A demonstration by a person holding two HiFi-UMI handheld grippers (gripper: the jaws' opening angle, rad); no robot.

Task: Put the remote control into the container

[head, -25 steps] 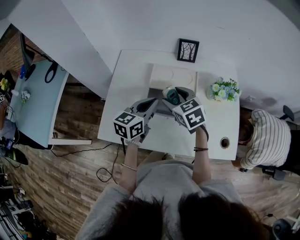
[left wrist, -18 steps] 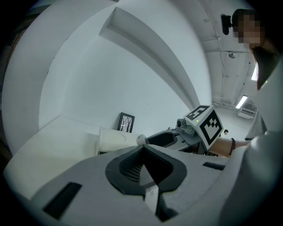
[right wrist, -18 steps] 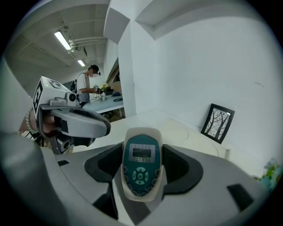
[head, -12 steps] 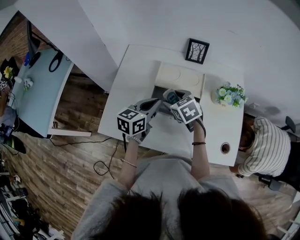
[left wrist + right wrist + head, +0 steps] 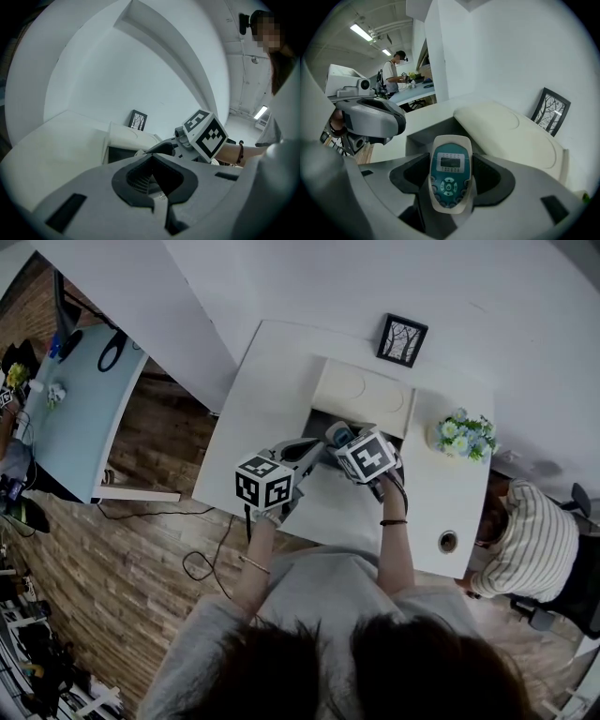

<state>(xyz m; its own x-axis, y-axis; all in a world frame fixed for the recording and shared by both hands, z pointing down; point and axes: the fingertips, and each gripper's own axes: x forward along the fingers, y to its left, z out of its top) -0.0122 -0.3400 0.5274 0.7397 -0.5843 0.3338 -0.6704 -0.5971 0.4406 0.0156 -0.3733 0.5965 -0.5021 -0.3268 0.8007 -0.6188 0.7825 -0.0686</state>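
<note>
A white remote control [image 5: 450,176] with a teal face and a small screen stands upright between the jaws of my right gripper [image 5: 450,164], which is shut on it. In the head view the remote [image 5: 338,434] hangs at the front edge of the container's dark opening [image 5: 319,420]. The container [image 5: 423,135] is a white box, and its rounded lid [image 5: 511,136] is tipped back toward the wall. My left gripper [image 5: 309,448] is just left of the remote at the container's near left corner. Its jaws [image 5: 151,161] are shut with nothing between them.
A framed tree picture [image 5: 401,340] leans on the wall behind the container. A pot of flowers [image 5: 462,437] stands to its right, and a round hole [image 5: 448,541] is near the table's front right corner. A person in a striped shirt [image 5: 534,540] crouches right of the table.
The right gripper has carried the remote a little farther toward the container's opening. The left gripper has kept its place beside it. The head camera has shifted slightly.
</note>
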